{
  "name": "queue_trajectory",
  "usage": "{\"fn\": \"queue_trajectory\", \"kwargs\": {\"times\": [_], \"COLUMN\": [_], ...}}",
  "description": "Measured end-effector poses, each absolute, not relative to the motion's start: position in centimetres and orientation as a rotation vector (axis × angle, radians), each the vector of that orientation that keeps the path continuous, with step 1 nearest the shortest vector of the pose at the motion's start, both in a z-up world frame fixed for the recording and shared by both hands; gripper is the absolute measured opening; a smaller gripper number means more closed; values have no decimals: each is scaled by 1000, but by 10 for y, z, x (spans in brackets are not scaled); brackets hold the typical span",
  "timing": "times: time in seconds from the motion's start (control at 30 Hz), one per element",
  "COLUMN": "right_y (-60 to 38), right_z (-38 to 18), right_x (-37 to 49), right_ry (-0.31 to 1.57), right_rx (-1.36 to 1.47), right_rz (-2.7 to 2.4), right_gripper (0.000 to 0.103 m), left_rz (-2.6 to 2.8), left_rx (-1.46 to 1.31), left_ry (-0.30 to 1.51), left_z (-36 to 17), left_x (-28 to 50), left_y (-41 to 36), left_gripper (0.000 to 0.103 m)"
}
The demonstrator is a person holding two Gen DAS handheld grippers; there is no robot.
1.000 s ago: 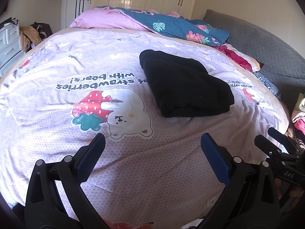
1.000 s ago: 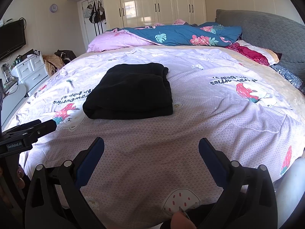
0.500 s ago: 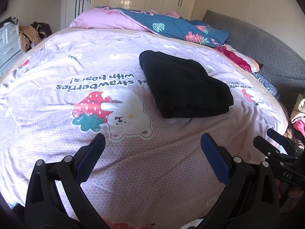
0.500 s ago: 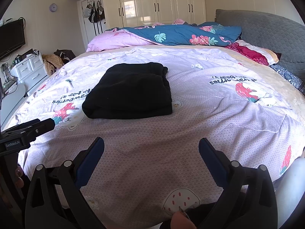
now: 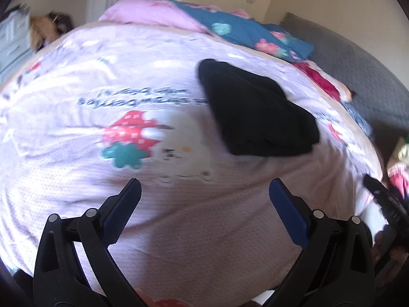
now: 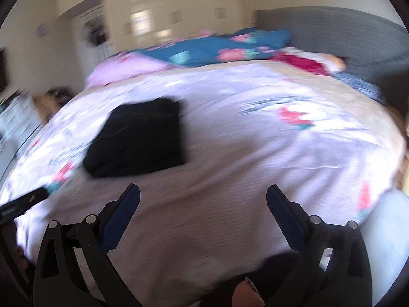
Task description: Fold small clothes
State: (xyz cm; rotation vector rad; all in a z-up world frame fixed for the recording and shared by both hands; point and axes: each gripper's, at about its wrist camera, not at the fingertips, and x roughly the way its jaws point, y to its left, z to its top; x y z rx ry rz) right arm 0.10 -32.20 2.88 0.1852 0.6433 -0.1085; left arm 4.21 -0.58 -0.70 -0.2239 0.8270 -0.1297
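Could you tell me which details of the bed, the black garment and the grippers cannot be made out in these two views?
- Printed lettering on the bedspread: left wrist view, smeared by motion blur.
- Black garment: folded, but its type and fold layers are lost to blur and dark cloth in both views.
- Left gripper and right gripper: open and empty; their bases are cut off by the bottom edge.

Bare bedspread (image 5: 204, 230) lies before both spread claws; only the folded black garment (image 6: 138, 138) interrupts it.
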Motion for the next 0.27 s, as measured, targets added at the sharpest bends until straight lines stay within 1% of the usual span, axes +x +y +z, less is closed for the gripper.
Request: {"fn": "queue_trajectory", "kwargs": {"times": [0.1, 0.2, 0.27], "right_y": [-388, -486, -559], "right_z": [30, 15, -7], "right_x": [-5, -25, -42], "right_ry": [628, 625, 698], "right_rx": [246, 318, 348], "right_rz": [-306, -616, -844], "right_gripper": [99, 99, 99], "left_rz": [-57, 155, 289], "left_rx": [-289, -340, -346], "left_ry": [849, 815, 813], "left_z": [-6, -3, -4], "left_x": [58, 72, 80], "left_y": [40, 123, 172], "left_gripper": [94, 94, 94]}}
